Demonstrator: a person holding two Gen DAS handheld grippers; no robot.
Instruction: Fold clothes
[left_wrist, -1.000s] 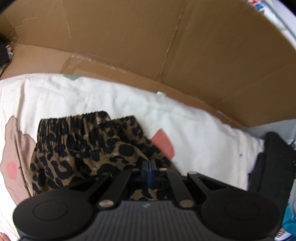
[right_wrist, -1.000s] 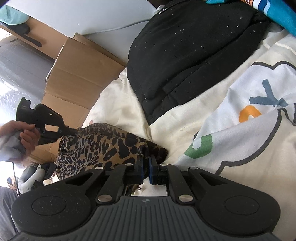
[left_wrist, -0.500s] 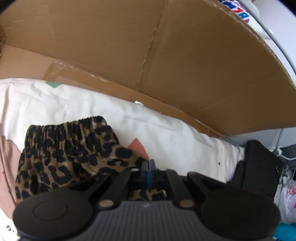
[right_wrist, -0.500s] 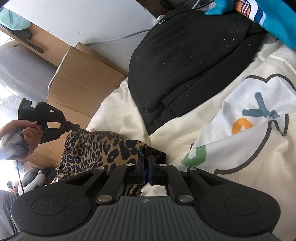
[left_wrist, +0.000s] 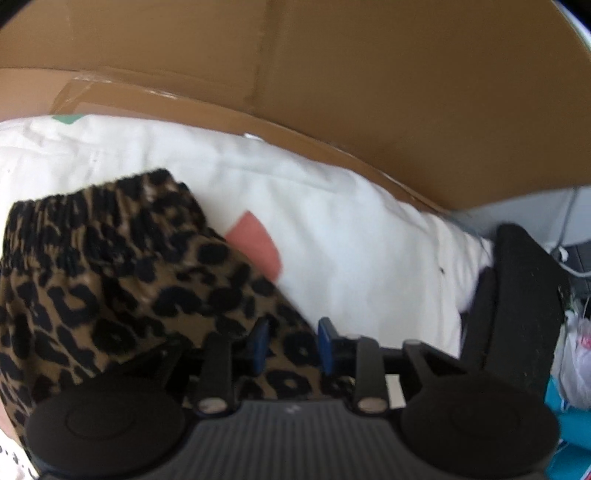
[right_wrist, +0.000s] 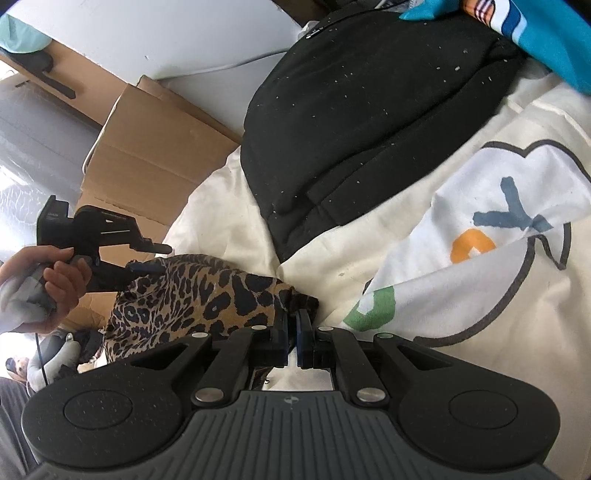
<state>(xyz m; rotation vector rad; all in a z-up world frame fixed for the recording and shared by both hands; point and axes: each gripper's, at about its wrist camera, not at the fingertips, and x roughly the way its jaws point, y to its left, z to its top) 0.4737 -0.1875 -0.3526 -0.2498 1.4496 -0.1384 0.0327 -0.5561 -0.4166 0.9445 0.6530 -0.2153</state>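
**Left grip released on leopard-print shorts; right grip clamped on the far corner**

Your left gripper (left_wrist: 290, 347) has just been opening: its two blue pads stand apart, with the leopard-print shorts (left_wrist: 122, 295) lying between them, and the pads do not appear to press the cloth. The left wrist view is motion-blurred, so contact at the pad edges cannot be confirmed. From the right wrist view, the left gripper (right_wrist: 151, 258) sits at the upper left edge of the shorts (right_wrist: 192, 295), held by your left hand (right_wrist: 48, 284).

Your right gripper (right_wrist: 293, 332) is clenched, its pads nearly together, pinching a dark bunched corner of the shorts at their right end.

The shorts lie on the cream printed bedsheet (left_wrist: 351, 240). Their gathered elastic waistband (left_wrist: 99, 214) faces the cardboard box (left_wrist: 369, 92), and their right edge partly covers a pink patch (left_wrist: 258, 247) printed on the sheet. The garment looks doubled over, though the layers cannot be told apart.

A black garment (right_wrist: 369, 122), flecked with lint, lies on the sheet beyond the shorts, apart from them. A white printed garment (right_wrist: 498, 236) with a blue letter and an orange shape lies to the right, its edge near your right gripper. A turquoise cloth (right_wrist: 546, 40) sits at the upper right corner.
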